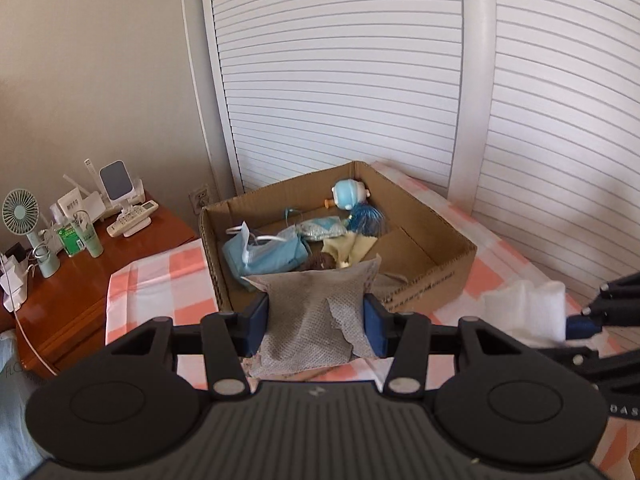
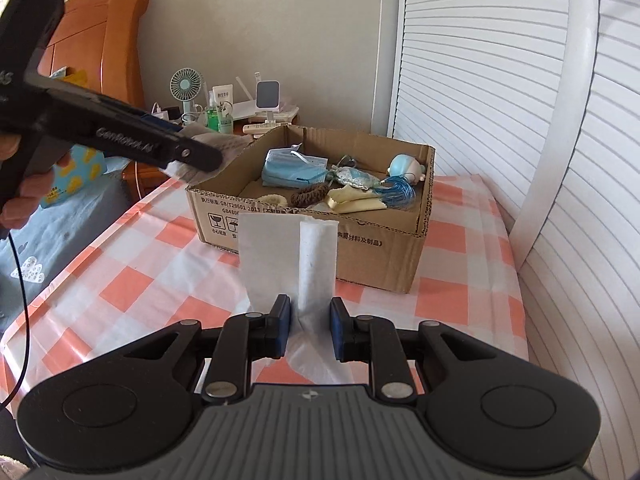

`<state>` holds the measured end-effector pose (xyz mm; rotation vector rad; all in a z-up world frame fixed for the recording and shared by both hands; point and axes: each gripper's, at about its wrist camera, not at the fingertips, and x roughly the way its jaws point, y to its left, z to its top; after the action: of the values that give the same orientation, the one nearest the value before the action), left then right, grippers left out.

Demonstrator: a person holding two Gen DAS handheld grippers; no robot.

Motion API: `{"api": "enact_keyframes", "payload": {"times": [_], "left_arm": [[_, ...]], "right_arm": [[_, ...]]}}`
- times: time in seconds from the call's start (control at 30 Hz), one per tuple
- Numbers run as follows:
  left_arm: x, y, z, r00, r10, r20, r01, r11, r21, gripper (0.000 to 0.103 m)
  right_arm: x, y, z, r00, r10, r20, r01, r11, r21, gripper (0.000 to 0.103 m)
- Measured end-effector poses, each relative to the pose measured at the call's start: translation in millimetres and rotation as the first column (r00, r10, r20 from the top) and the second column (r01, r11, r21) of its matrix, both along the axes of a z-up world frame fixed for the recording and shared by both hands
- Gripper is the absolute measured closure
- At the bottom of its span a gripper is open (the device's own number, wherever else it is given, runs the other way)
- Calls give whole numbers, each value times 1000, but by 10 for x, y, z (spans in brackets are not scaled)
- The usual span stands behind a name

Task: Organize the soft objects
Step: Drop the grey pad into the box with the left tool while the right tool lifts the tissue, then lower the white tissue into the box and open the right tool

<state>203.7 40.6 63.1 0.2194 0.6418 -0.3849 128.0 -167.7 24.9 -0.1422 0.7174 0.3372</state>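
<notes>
We begin with the worktop [image 2: 120, 280], covered by a checked orange and white cloth, and on it the open cardboard box [image 2: 416, 248], which already keeps several soft things: a pack of blue masks [image 2: 294, 172], a yellow cloth [image 2: 352, 200], a brown hair tie [image 2: 308, 196] and a small blue doll [image 2: 404, 166]. Our left tool [image 1: 316, 320] is closed on a gray cloth [image 1: 316, 312], holding it by both side edges above the near wall of the box [image 1: 424, 292]. Our right tool [image 2: 306, 330] is gripping a white folded cloth [image 2: 288, 256], which stands up in front of the box, above the worktop. We judge that both cloths are very light and limp; they will bend and hang under their own weight, and nothing in them can break. The gray one looks thin and a little torn, so we should pinch it firmly but not pull. The white one seems best held at its folded lower part, where the layers are thick, because a loose single edge could slip out.
</notes>
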Motion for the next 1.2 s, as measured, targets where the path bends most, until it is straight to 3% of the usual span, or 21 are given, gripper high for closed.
{"api": "enact_keyframes", "payload": {"times": [0.1, 0.17, 0.23, 0.3, 0.4, 0.5, 0.93, 1.2], "left_arm": [[244, -105, 3, 1000, 15, 12, -15, 1000, 23, 53], [400, -145, -27, 999, 31, 13, -32, 999, 29, 47], [542, -170, -82, 998, 62, 19, -62, 998, 31, 19], [619, -179, -146, 994, 95, 46, -97, 994, 49, 5], [604, -158, -208, 989, 111, 99, -118, 991, 59, 4], [512, -118, -225, 990, 113, 86, -117, 992, 48, 4], [-514, -103, -135, 981, 106, 165, -112, 993, 26, 0], [-616, 58, -107, 981, 175, 82, -174, 985, -19, 1]], "right_arm": [[14, -43, -17, 1000, -10, -11, 10, 1000, 1, 78], [29, -66, -31, 1000, -18, -14, 18, 1000, -3, 78], [51, -94, -40, 999, -27, -19, 27, 1000, 4, 78], [66, -115, -41, 999, -34, -21, 34, 999, 7, 78], [97, -133, -45, 999, -40, -26, 40, 999, 9, 78], [141, -147, -28, 998, -51, -29, 51, 999, 7, 78], [551, -75, 313, 997, -83, 10, 82, 996, 26, 78], [1146, 21, 345, 993, -122, 12, 122, 993, 7, 78]]}}
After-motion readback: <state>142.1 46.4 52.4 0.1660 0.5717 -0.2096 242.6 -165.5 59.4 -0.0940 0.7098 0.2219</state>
